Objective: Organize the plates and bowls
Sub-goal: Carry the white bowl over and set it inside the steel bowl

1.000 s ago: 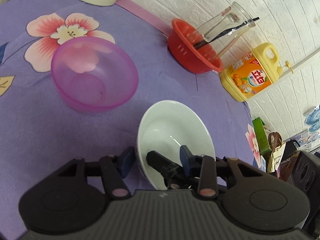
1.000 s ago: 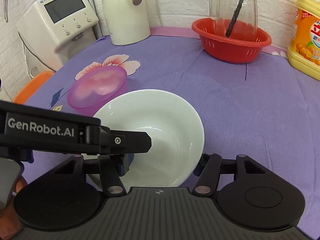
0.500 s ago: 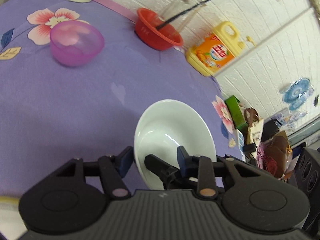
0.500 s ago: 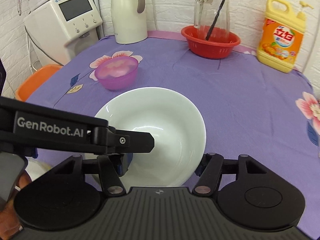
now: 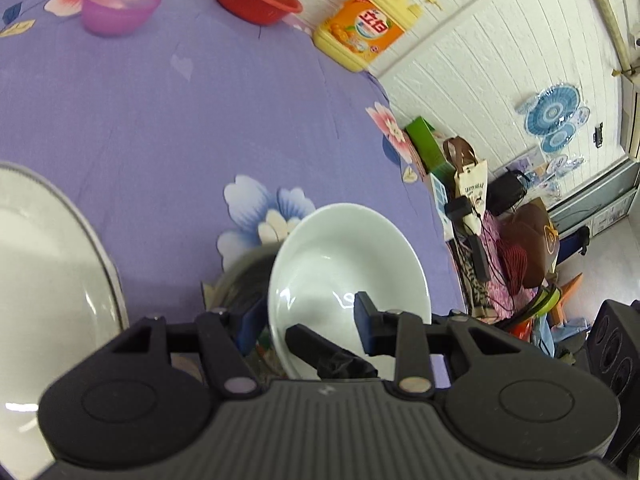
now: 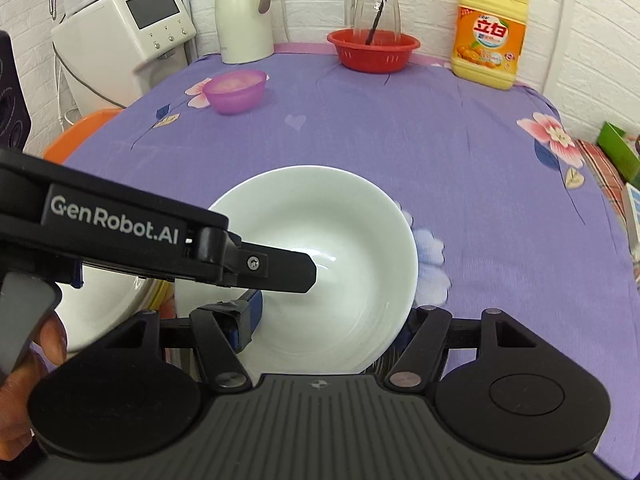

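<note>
- The white bowl is held above the near part of the table, tilted in the left wrist view, and appears clear of the purple cloth.
- Both tools grip the same bowl. The left gripper straddles the near rim, with one finger outside the wall and one inside. It is clenched on the bowl.
- The right gripper takes the rim from the near side, with one blue pad inside at the left and the other finger at the right edge. It also appears clamped on the bowl, though the right-hand contact is partly hidden.
- Handling, as a judgement: the bowl is glazed ceramic, so it is rigid, smooth, fairly heavy and breakable. A rim pinch can slip, so keep the bowl level and the pads well down the wall.
- A dark bowl lies directly below the white bowl, partly hidden. It is a probable stacking place.
- A large white plate lies to the left, near the edge.
- A pink bowl stands far left on the table, well apart.
- A red basket holding a glass jug, and a detergent bottle, stand along the far edge.
</note>
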{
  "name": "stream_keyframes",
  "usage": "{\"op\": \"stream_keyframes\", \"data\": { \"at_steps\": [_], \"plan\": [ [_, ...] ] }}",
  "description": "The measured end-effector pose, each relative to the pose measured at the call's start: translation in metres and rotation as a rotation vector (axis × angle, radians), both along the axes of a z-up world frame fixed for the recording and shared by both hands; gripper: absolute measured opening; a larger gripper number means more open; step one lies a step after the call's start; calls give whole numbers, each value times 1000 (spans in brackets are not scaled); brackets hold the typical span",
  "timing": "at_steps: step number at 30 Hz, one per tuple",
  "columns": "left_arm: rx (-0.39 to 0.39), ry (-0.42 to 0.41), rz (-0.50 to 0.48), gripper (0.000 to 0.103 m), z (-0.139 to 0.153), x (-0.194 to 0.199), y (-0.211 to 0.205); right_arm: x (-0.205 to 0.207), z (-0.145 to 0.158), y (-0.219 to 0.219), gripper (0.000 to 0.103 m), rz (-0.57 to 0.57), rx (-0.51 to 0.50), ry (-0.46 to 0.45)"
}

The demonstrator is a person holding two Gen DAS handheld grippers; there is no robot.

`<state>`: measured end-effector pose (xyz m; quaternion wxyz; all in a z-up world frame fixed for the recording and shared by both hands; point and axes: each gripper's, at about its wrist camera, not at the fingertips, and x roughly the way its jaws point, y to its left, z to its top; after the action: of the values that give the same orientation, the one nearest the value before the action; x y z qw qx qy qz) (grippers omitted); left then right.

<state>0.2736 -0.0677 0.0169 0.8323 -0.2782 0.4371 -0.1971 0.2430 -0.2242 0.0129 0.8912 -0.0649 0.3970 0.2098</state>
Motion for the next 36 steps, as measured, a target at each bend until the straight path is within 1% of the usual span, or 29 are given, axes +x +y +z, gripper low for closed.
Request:
{"op": "stream_keyframes", "data": {
  "at_steps": [2, 6, 9, 11, 12, 13, 15, 16, 17, 19, 22, 24, 27, 32, 36],
  "plan": [
    [8, -4, -9, 32, -3, -8, -2, -8, -2, -3, 103, 2, 10, 4],
    [12, 15, -14, 32, -12, -15, -4, -14, -7, -7, 103, 4, 29, 17],
    [43, 16, -16, 32, -17, -14, -6, -15, -11, -9, 103, 0, 47, 25],
    [63, 1, -23, 36, -16, -12, -7, -17, -9, -12, 103, -7, 58, 11],
    [59, -1, -28, 43, -15, -10, -6, -18, -8, -14, 103, -14, 70, 8],
    [49, -4, -34, 57, -13, -8, -6, -18, -6, -17, 103, -20, 86, 5],
    [40, -15, -52, 73, -10, -7, -6, -20, -2, -24, 103, -31, 124, -1],
    [54, -28, -47, 79, -6, -8, -6, -21, 0, -27, 103, -45, 130, -13],
    [63, -45, -50, 79, -3, -9, -6, -23, 2, -29, 103, -59, 126, -34],
    [54, -65, -60, 79, 2, -10, -4, -25, 6, -35, 103, -82, 128, -65],
    [10, -67, -48, 79, 7, -9, 8, -26, 7, -45, 103, -104, 177, -70],
    [8, -95, -28, 79, 13, -8, 15, -25, 5, -48, 103, -113, 195, -64],
    [32, -135, 2, 79, 22, -6, 27, -21, -1, -51, 103, -131, 206, -45],
    [110, -188, 51, 79, 31, -5, 45, -12, -12, -53, 103, -150, 256, 6],
    [177, -204, 89, 79, 31, 2, 59, -8, -10, -50, 103, -153, 284, 1]
  ]
}}
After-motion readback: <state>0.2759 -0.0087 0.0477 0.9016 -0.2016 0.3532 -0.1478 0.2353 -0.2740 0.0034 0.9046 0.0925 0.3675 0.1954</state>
